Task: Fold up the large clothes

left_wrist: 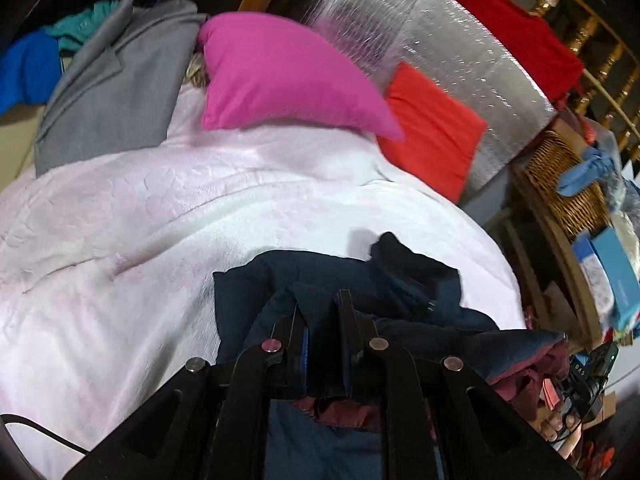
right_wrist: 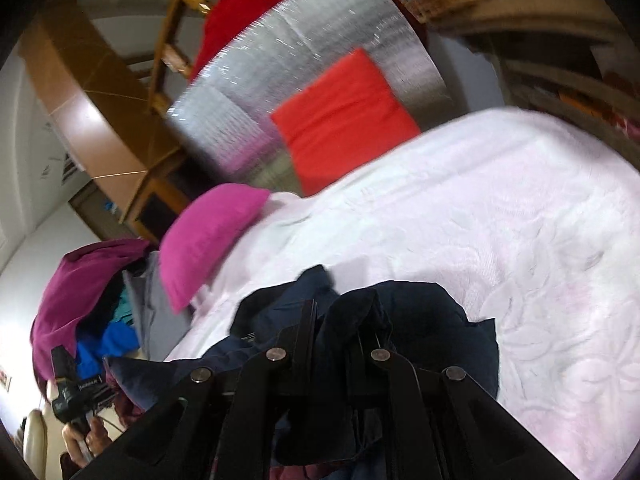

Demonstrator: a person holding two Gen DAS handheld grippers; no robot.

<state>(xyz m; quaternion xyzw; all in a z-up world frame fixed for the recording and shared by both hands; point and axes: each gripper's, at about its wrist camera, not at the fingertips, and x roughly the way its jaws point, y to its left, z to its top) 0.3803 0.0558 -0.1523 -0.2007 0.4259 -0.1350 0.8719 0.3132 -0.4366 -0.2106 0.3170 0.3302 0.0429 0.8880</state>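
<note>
Left and right wrist views over a bed [left_wrist: 120, 216] covered with a pale pink embossed bedspread. The left hand-held gripper [left_wrist: 320, 308] is closed on a fold of a dark navy garment [left_wrist: 400, 280], which is bunched at the near edge of the bed and shows a maroon lining beneath. The right hand-held gripper [right_wrist: 340, 320] is likewise clamped on another bunch of the same navy garment [right_wrist: 432, 312], the cloth wrapping over its fingers. At the head of the bed lie a magenta pillow [left_wrist: 280, 76] and a red cushion [left_wrist: 432, 136], the latter leaning against a silver quilted panel [left_wrist: 460, 52]. A grey garment [left_wrist: 116, 92] lies beside the magenta pillow, with blue and teal clothes piled beyond it. A wicker basket [left_wrist: 560, 184] stands to the side of the bed.
</note>
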